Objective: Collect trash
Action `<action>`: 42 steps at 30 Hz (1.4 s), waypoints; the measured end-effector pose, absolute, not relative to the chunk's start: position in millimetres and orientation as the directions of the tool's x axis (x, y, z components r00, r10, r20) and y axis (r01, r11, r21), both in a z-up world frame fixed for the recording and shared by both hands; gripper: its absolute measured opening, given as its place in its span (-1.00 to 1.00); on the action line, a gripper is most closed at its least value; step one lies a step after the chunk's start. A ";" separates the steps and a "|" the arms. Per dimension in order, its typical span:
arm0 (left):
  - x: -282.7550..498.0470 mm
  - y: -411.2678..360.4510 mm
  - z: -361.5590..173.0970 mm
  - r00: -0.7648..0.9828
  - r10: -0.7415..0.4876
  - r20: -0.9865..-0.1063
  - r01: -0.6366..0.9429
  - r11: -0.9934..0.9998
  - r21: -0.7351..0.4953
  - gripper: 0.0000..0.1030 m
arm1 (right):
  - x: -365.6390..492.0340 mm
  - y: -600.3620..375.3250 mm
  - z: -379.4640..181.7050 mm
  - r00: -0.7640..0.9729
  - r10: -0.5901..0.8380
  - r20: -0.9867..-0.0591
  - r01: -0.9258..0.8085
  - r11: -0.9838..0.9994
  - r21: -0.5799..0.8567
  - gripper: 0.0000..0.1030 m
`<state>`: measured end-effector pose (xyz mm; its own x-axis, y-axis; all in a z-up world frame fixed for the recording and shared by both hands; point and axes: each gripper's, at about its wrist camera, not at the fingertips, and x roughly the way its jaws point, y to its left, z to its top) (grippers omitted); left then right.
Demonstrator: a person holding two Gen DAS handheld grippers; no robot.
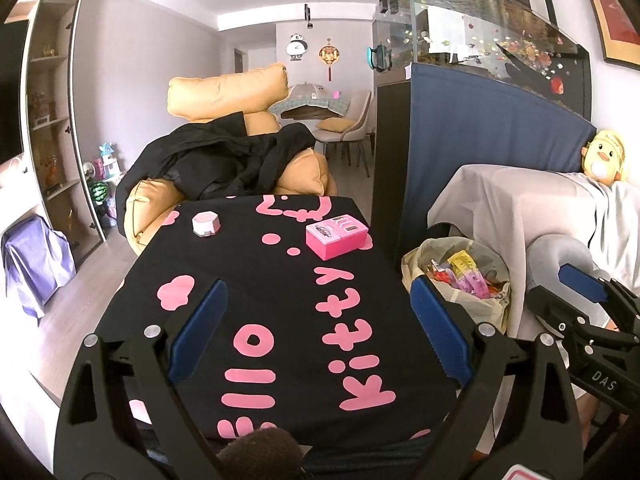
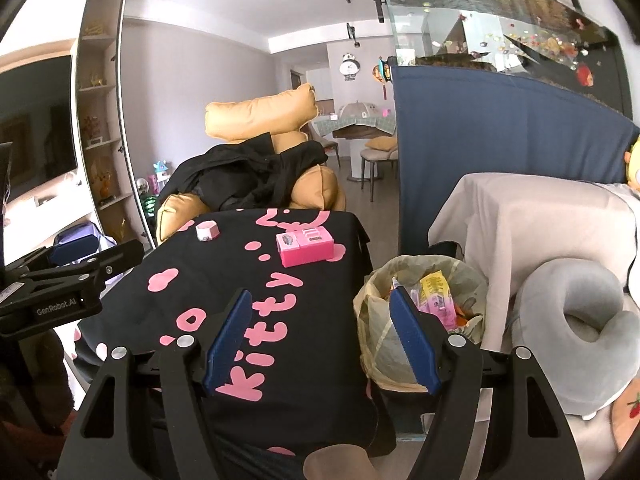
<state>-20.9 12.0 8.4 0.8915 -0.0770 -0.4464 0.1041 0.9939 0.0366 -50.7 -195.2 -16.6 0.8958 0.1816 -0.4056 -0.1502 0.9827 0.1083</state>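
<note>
A pink box (image 1: pixel 337 236) (image 2: pixel 305 245) lies toward the far right of a table draped in a black cloth (image 1: pixel 280 280) (image 2: pixel 256 280) with pink lettering. A small white and pink hexagonal box (image 1: pixel 206 223) (image 2: pixel 207 231) sits at the far left of the cloth. Right of the table stands a bin lined with a pale bag (image 1: pixel 424 260) (image 2: pixel 376 320), holding colourful wrappers (image 1: pixel 464 272) (image 2: pixel 436 292). My left gripper (image 1: pixel 318 308) hovers open over the near part of the cloth, nothing between its blue pads. My right gripper (image 2: pixel 320 320) is open and empty too, between the table edge and the bin.
Behind the table a tan armchair (image 1: pixel 224 92) (image 2: pixel 256 116) carries a black coat (image 1: pixel 224 156). A blue screen (image 1: pixel 480 128) below a fish tank (image 1: pixel 480 28) stands at the right. A cloth-covered seat (image 2: pixel 520 216) and a grey neck pillow (image 2: pixel 580 340) lie near the bin.
</note>
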 end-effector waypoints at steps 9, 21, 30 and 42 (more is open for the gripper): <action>-19.5 11.3 7.0 0.889 -0.080 -0.452 0.108 0.994 0.036 0.72 | -49.8 -196.8 -16.5 0.895 0.183 -0.406 -0.150 0.982 0.110 0.31; -19.3 9.9 5.6 0.887 -0.083 -0.455 0.111 0.993 0.035 0.72 | -49.1 -197.9 -16.8 0.894 0.184 -0.408 -0.151 0.982 0.111 0.31; -19.3 9.1 5.1 0.886 -0.085 -0.456 0.113 0.993 0.035 0.72 | -48.9 -198.5 -16.8 0.894 0.184 -0.409 -0.152 0.982 0.111 0.31; -19.3 8.5 4.7 0.886 -0.085 -0.455 0.114 0.993 0.035 0.72 | -49.3 -199.4 -18.1 0.894 0.183 -0.410 -0.148 0.982 0.115 0.31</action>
<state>-19.3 8.5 4.7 0.8864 -0.0854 -0.4550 0.1138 0.9929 0.0353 -49.3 -199.4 -18.1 0.8936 0.1829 -0.4098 -0.1482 0.9822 0.1151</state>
